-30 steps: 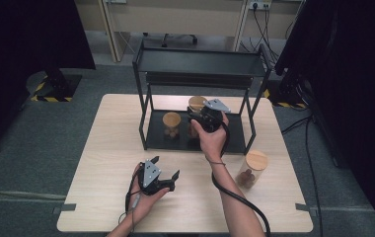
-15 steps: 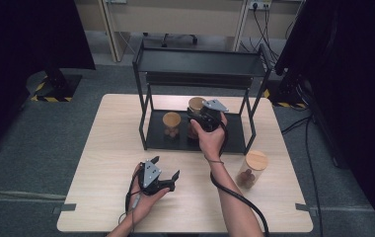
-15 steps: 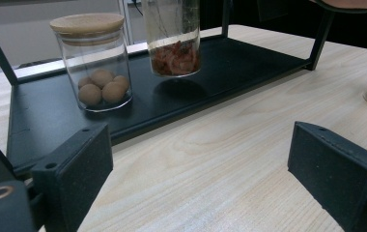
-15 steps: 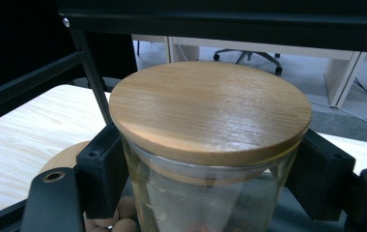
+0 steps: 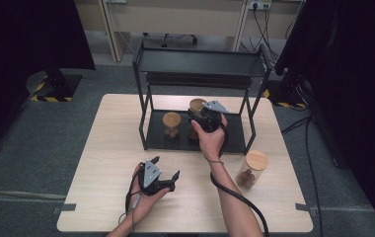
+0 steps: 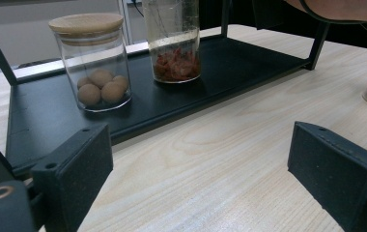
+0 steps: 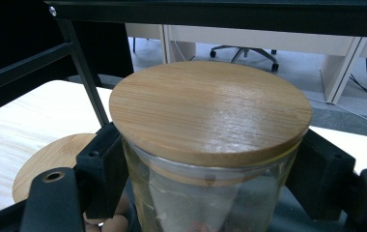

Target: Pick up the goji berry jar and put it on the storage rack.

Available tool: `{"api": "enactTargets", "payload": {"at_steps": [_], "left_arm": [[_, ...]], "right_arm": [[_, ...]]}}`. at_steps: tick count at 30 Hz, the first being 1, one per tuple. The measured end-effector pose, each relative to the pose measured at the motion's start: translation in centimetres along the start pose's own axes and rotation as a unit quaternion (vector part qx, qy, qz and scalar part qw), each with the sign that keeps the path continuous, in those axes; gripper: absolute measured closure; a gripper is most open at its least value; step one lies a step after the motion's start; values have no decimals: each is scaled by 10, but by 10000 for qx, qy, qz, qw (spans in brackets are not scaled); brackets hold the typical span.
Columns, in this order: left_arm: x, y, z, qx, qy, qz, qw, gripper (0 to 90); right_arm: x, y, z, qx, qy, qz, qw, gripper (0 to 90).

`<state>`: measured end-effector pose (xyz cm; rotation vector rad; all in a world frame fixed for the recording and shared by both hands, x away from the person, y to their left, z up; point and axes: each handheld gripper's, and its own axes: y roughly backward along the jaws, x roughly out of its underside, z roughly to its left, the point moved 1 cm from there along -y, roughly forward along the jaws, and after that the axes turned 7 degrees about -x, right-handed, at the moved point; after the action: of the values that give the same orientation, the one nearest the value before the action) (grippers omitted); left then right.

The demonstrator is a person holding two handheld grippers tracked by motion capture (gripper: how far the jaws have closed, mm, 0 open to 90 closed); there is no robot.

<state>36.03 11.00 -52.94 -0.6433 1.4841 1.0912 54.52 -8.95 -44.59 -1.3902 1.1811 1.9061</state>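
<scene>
A tall glass jar [image 7: 210,108] with a wooden lid stands on the bottom shelf [image 5: 230,136] of a black rack, and my right gripper [image 7: 205,188] is shut on it just under the lid. In the left gripper view the same jar [image 6: 176,43] holds red bits and rests on the shelf [image 6: 230,53]. To its left stands a shorter lidded jar [image 5: 171,123] of brown balls [image 6: 94,63]. My left gripper [image 5: 166,167] lies in the hand near the table's front, open with nothing between its jaws [image 6: 196,169].
A third lidded jar [image 5: 252,168] with dark contents stands on the table to the right of the rack. The rack's top shelf [image 5: 200,64] overhangs the jars. Bare tabletop [image 5: 116,128] lies left of the rack.
</scene>
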Motion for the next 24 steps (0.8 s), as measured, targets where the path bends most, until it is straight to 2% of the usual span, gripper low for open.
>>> {"api": "enactTargets", "payload": {"at_steps": [24], "left_arm": [[0,0,0,-6,-1,-11,10000,84]], "right_arm": [[10,5,7,-35,177,-100,9998,241]]}}
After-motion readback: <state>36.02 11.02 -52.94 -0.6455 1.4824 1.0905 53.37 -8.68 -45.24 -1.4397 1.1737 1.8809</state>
